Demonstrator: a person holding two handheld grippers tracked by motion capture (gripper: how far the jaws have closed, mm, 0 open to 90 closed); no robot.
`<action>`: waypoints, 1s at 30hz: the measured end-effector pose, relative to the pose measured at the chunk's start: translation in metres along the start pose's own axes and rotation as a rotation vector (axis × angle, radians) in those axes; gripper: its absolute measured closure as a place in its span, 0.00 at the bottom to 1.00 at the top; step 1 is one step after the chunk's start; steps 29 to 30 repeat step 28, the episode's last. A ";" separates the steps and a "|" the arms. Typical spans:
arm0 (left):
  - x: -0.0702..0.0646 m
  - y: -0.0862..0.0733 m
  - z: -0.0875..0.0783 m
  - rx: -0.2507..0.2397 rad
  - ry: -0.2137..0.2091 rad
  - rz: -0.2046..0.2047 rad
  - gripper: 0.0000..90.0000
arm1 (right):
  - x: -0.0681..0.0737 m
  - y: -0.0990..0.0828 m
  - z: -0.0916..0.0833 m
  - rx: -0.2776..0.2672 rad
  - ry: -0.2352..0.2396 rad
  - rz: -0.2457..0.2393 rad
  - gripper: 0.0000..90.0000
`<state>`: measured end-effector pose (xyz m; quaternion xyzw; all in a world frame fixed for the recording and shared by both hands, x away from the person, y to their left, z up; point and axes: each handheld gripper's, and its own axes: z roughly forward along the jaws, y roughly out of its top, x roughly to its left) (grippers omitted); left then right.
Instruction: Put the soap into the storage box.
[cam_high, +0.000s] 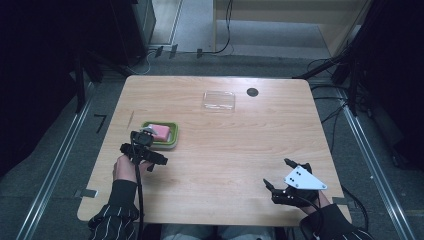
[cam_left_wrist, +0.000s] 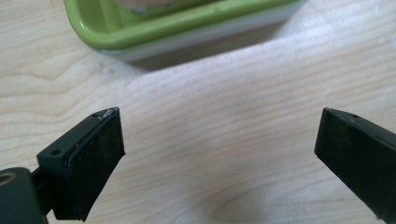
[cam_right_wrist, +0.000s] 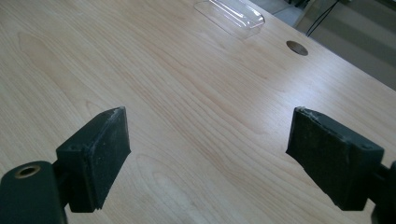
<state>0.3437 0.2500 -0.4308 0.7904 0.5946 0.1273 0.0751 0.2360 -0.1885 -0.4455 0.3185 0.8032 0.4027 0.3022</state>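
A green tray (cam_high: 173, 136) with a white base lies on the wooden table, left of centre, with a pink block (cam_high: 161, 132) inside it. My left gripper (cam_high: 141, 148) hovers just in front of the tray, open, with bare wood between its jaws; the tray's green rim (cam_left_wrist: 187, 23) runs across the top of the left gripper view. My right gripper (cam_high: 277, 175) stands open near the table's front right corner, holding nothing. In the right gripper view its jaws frame bare table (cam_right_wrist: 205, 121).
A clear plastic lid (cam_high: 219, 100) lies at the back middle of the table, also seen as the clear lid (cam_right_wrist: 231, 14) far ahead of the right gripper. A dark round hole (cam_high: 252, 92) sits beside it. Cables run over the floor beyond the table.
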 end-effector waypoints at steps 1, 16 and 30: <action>0.000 -0.002 0.000 0.004 -0.002 -0.004 0.02 | 0.000 0.000 0.000 -0.001 0.000 0.000 0.15; -0.007 -0.032 0.005 0.036 -0.001 0.023 0.02 | 0.001 0.000 0.000 -0.001 -0.002 -0.005 0.15; -0.011 -0.039 0.005 0.030 0.003 0.048 0.03 | 0.000 -0.001 0.000 0.000 -0.001 -0.003 0.15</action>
